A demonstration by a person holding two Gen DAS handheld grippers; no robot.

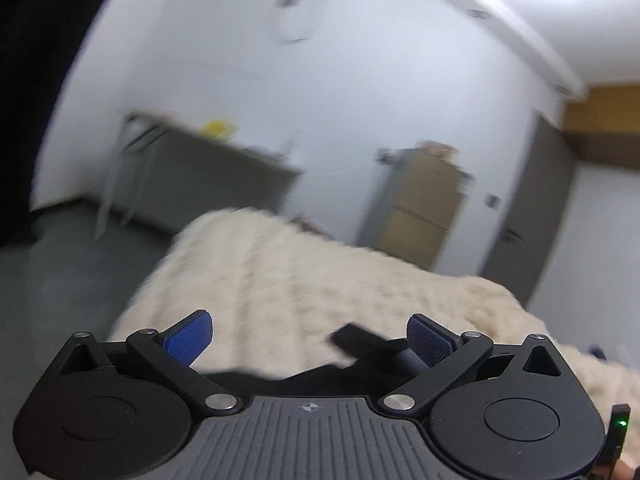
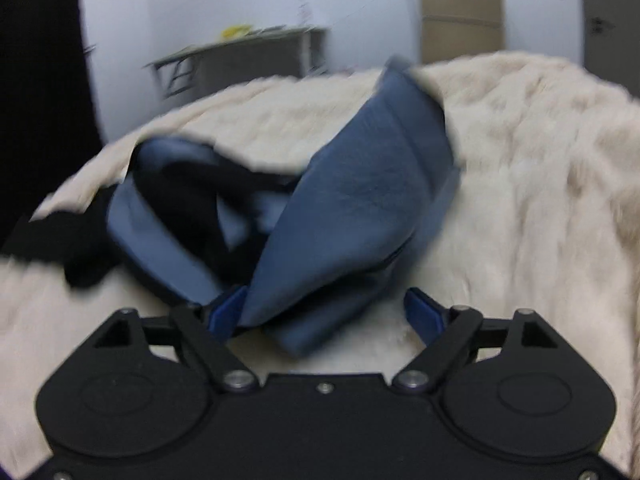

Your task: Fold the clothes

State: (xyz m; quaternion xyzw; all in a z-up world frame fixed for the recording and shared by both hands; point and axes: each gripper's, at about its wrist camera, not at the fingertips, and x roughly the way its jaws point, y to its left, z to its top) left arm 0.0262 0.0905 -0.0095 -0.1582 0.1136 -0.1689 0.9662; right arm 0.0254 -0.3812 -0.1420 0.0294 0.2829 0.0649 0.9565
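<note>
A blue garment (image 2: 352, 208) with a black lining lies crumpled on a cream fluffy blanket (image 2: 540, 184). My right gripper (image 2: 326, 312) is open right over its near end; the cloth lies between the blue pads, touching the left one (image 2: 226, 312). My left gripper (image 1: 308, 338) is open and held above the blanket (image 1: 304, 264), tilted toward the room. A dark strip of cloth (image 1: 356, 340) shows just beyond its right pad, and black fabric (image 1: 256, 378) lies under its body. Both views are blurred.
A grey table (image 1: 208, 164) with a yellow item stands against the white wall. Stacked cardboard boxes (image 1: 420, 204) and a grey door (image 1: 532, 208) are behind the bed. The grey table also shows in the right wrist view (image 2: 248, 56).
</note>
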